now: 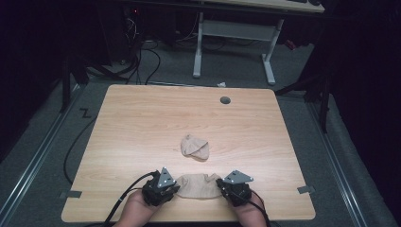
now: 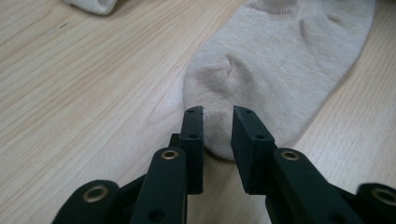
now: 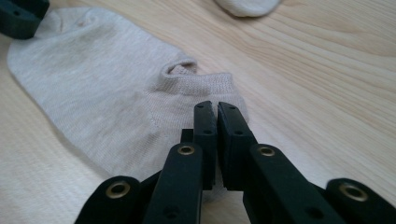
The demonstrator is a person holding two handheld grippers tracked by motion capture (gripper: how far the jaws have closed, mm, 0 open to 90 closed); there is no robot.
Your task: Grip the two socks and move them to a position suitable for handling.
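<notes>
A beige ankle sock (image 1: 198, 185) lies flat near the table's front edge, between my two grippers. My left gripper (image 1: 174, 188) is at its toe end (image 2: 261, 70). Those jaws (image 2: 218, 114) stand a little apart over the toe tip, and the fabric lies flat, unpinched. My right gripper (image 1: 221, 186) is at the cuff end. Its jaws (image 3: 217, 107) are almost together on the ribbed cuff (image 3: 201, 84). A second beige sock (image 1: 195, 147), folded into a bundle, rests at mid-table, and its edge is visible in the left gripper view (image 2: 93, 4) and the right gripper view (image 3: 247, 5).
The wooden table (image 1: 142, 118) has a round grey cable hole (image 1: 225, 100) at the back right. Beyond it stands a white desk frame (image 1: 269, 61), with cables on the floor. The other gripper's jaw (image 3: 18, 18) is at the far end of the sock.
</notes>
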